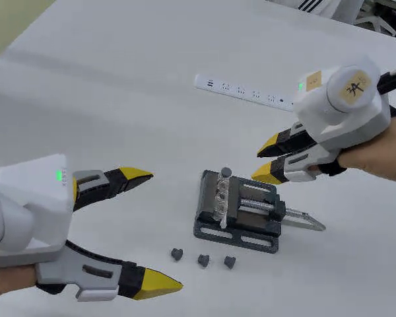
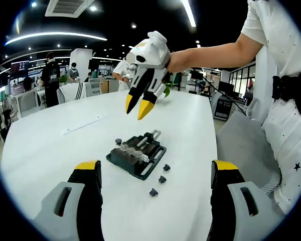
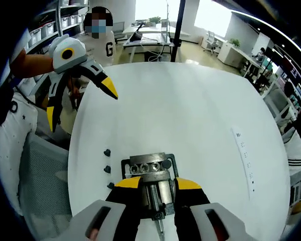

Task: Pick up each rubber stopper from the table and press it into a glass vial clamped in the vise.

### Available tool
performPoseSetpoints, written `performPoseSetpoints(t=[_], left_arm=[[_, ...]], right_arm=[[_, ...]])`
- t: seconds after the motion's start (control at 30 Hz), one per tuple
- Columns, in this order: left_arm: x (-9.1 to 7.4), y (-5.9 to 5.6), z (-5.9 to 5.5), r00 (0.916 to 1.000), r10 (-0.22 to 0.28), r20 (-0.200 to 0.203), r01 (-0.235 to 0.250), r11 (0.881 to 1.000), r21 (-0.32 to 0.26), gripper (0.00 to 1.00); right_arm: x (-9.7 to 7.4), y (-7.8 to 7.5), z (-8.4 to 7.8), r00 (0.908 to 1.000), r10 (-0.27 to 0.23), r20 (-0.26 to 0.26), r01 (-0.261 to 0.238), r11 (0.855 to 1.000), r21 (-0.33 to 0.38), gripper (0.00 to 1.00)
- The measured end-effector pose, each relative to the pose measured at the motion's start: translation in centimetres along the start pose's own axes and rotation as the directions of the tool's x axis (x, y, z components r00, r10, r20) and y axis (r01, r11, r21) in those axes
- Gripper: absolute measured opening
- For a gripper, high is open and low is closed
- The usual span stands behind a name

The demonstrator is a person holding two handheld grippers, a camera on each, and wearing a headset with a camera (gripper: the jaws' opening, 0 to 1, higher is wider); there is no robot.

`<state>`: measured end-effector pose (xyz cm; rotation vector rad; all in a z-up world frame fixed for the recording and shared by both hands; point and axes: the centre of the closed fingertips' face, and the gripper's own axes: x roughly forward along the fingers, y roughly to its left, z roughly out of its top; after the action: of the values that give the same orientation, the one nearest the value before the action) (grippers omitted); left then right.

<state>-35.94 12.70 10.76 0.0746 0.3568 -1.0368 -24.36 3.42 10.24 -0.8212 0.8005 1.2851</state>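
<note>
A black vise (image 1: 237, 211) stands on the white table and clamps a row of glass vials (image 1: 220, 195). The far vial carries a dark stopper (image 1: 226, 172). Three loose grey rubber stoppers (image 1: 203, 260) lie in a line in front of the vise, also seen beside it in the left gripper view (image 2: 162, 178) and the right gripper view (image 3: 107, 169). My left gripper (image 1: 164, 230) hovers wide open and holds nothing, left of the stoppers. My right gripper (image 1: 257, 165) hangs above the vise's far right side, its jaws a narrow gap apart with nothing between them (image 3: 158, 183).
A white power strip (image 1: 244, 92) lies beyond the vise. The vise handle (image 1: 303, 220) sticks out to the right. In the right gripper view a grey mesh chair (image 3: 40, 181) stands at the table edge. Other desks and people are far behind.
</note>
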Motion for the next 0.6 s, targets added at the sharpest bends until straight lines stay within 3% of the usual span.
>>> performPoseSetpoints(t=[0.2, 0.37, 0.53, 0.6], left_arm=[[-0.1, -0.2, -0.4, 0.9997, -0.011, -0.023, 0.012, 1.000, 0.015, 0.87], [0.1, -0.3, -1.6, 0.9962, -0.033, -0.080, 0.037, 0.998, 0.044, 0.84], [0.6, -0.1, -2.8, 0.9887, -0.058, -0.138, 0.069, 0.995, 0.071, 0.75], [0.8, -0.2, -3.5, 0.9815, -0.077, -0.175, 0.094, 0.992, 0.089, 0.72]], right_arm=[[-1.8, 1.4, -0.4, 0.9950, -0.038, 0.092, 0.032, 0.997, 0.068, 0.25], [-2.9, 2.9, -1.9, 0.9870, -0.069, 0.145, 0.051, 0.991, 0.125, 0.29], [-3.8, 4.3, -3.7, 0.9778, -0.090, 0.189, 0.056, 0.982, 0.181, 0.31], [-4.2, 4.9, -4.4, 0.9735, -0.102, 0.205, 0.060, 0.978, 0.202, 0.32]])
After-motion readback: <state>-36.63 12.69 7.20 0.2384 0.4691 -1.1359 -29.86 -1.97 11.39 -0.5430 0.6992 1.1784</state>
